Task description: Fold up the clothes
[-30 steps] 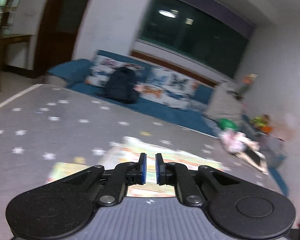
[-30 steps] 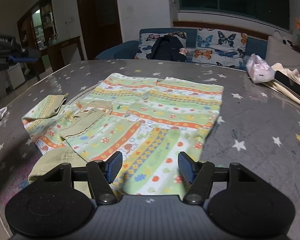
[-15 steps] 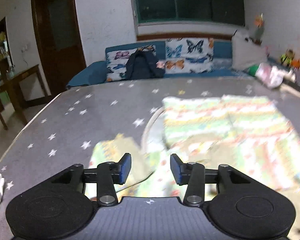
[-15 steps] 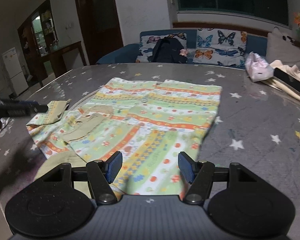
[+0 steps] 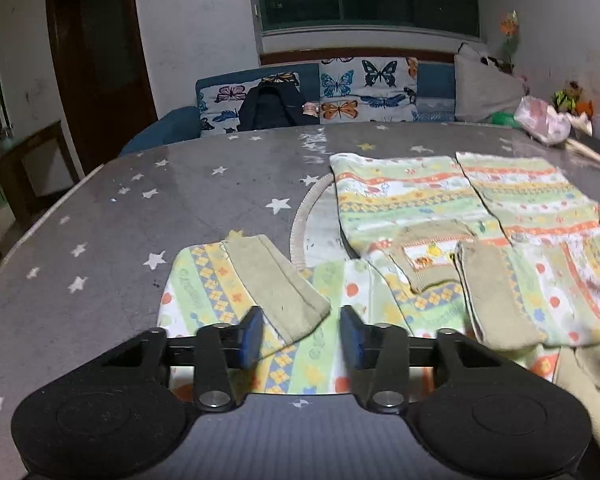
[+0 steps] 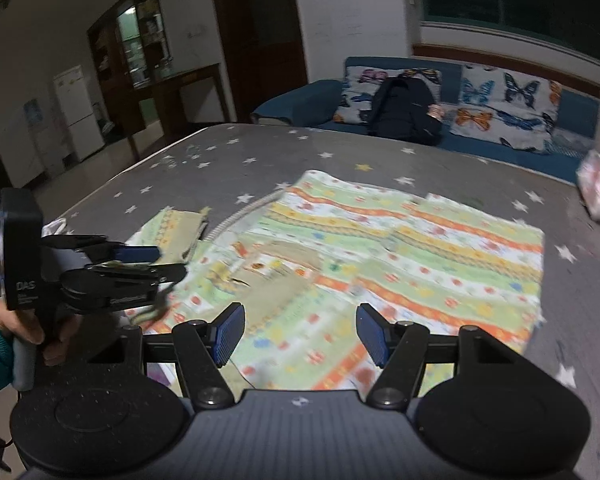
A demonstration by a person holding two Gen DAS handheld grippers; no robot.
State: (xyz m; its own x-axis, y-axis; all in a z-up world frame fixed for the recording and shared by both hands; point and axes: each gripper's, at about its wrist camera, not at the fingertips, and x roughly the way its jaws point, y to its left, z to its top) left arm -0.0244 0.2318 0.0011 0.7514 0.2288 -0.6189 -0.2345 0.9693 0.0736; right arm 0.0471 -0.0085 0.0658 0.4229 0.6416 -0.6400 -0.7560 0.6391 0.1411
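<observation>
From the left wrist, the left gripper (image 5: 300, 334) was closing over the sleeve (image 5: 256, 280) at the near left of the shirt (image 5: 440, 216), pads not yet touching; it should pinch the cuff edge.

From the right wrist, the right gripper (image 6: 300, 334) hung half open, empty, above the shirt's near hem on the table (image 6: 204, 168).
</observation>
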